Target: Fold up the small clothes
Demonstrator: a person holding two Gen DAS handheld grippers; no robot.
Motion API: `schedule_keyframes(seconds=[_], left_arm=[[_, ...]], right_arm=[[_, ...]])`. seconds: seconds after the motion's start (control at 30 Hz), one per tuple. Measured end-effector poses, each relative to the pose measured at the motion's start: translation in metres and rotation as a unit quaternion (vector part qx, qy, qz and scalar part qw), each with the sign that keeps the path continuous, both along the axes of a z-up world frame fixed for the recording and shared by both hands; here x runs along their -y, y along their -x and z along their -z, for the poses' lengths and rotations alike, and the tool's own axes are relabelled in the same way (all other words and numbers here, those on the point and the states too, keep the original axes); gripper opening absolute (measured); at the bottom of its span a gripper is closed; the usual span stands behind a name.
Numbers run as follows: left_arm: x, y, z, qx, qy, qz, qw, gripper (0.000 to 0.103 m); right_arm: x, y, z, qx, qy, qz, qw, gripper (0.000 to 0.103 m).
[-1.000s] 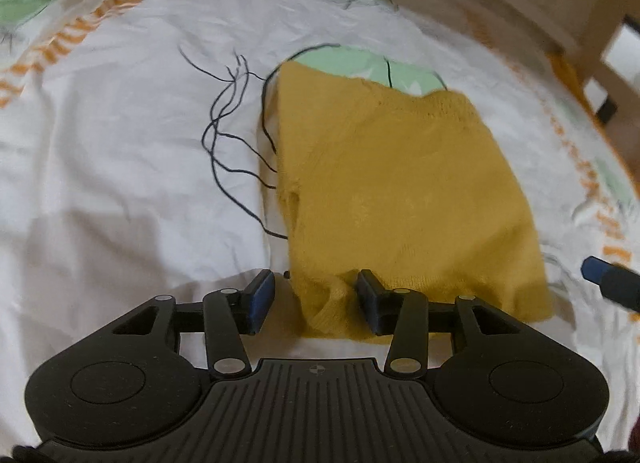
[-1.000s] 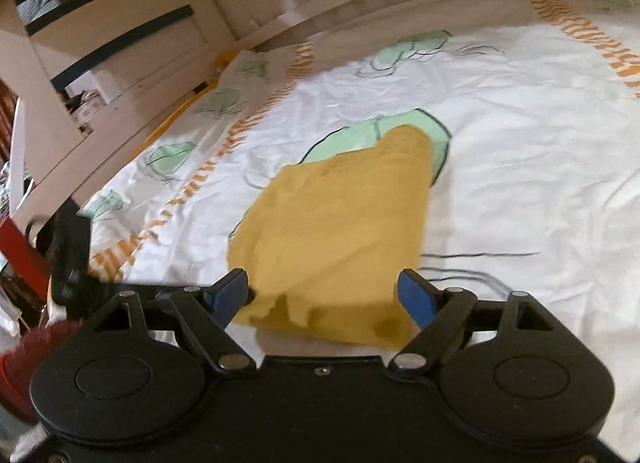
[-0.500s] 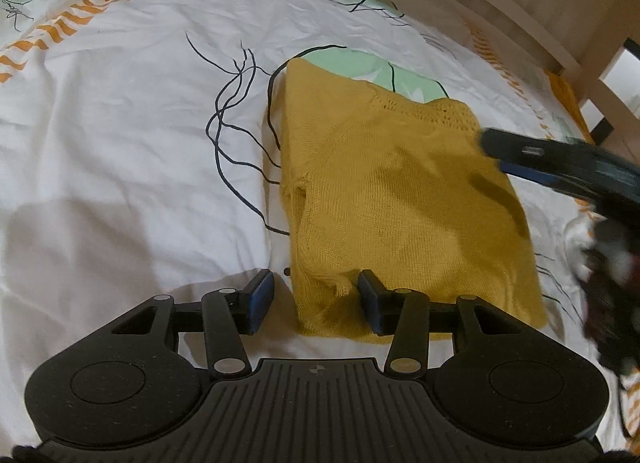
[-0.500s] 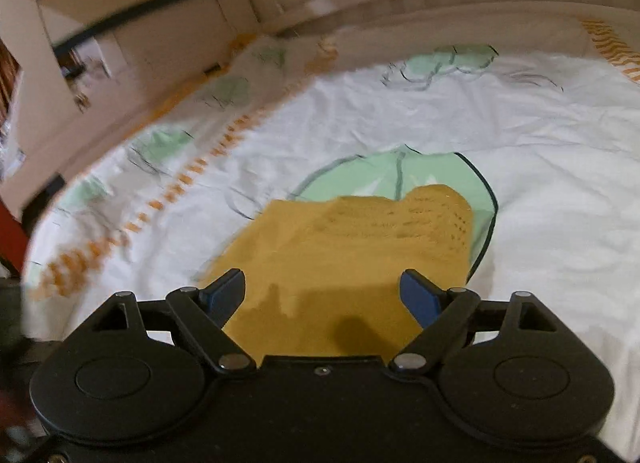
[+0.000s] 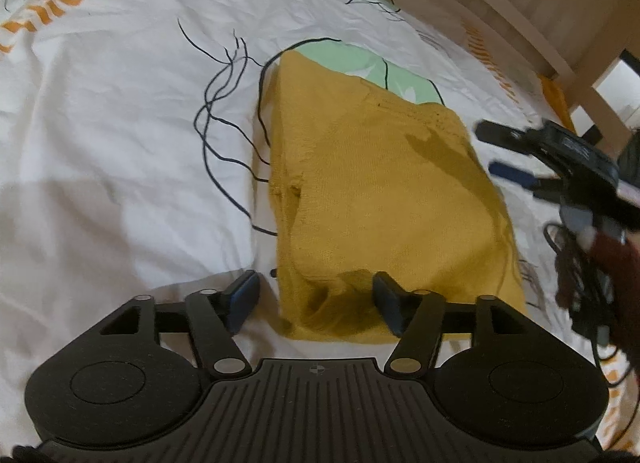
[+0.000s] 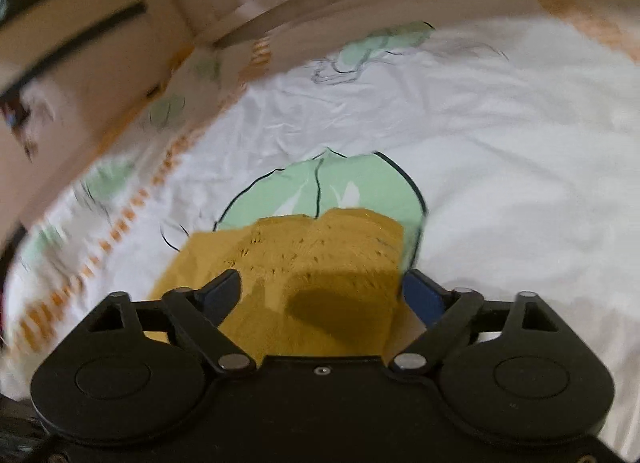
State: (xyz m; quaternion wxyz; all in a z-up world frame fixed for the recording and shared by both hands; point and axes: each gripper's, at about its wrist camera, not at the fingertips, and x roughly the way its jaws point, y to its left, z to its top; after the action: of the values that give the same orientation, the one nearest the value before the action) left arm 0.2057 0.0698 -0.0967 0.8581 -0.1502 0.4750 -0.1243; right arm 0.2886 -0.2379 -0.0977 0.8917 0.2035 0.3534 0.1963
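Observation:
A mustard-yellow knitted garment (image 5: 384, 199) lies folded on the white printed bedsheet (image 5: 120, 135). My left gripper (image 5: 316, 299) is open, its jaws wide apart on either side of the garment's near corner. My right gripper (image 6: 320, 295) is open over the garment's far end (image 6: 316, 263). It also shows in the left wrist view (image 5: 504, 151), at the garment's right edge, jaws apart and holding nothing.
A wooden bed frame (image 5: 500, 3) runs along the far and right side. The sheet has green leaf prints (image 6: 332, 195), black line drawings and orange stripes. Dark cables (image 5: 580, 283) hang by the right hand.
My left gripper's jaws have opened wider at the garment's near corner. My right gripper has swung round from the near side to the garment's far right end.

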Motion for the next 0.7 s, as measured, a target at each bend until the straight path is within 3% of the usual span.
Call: schedule_keyframes(seconds=[0.17, 0.3, 0.7], left_arm=[[0.004, -0.012, 0.001, -0.017, 0.021, 0.003, 0.9996, 0.075], [0.010, -0.022, 0.003, -0.024, 0.031, 0.013, 0.9992, 0.084], [0.027, -0.051, 0.012, -0.040, 0.112, 0.020, 0.9927, 0.083]], right_arm=[[0.029, 0.006, 0.021, -0.048, -0.088, -0.012, 0.995, 0.097], [0.035, 0.001, 0.030, -0.048, -0.126, -0.021, 0.991, 0.103], [0.014, -0.035, 0.041, -0.050, -0.175, -0.050, 0.982, 0.103]])
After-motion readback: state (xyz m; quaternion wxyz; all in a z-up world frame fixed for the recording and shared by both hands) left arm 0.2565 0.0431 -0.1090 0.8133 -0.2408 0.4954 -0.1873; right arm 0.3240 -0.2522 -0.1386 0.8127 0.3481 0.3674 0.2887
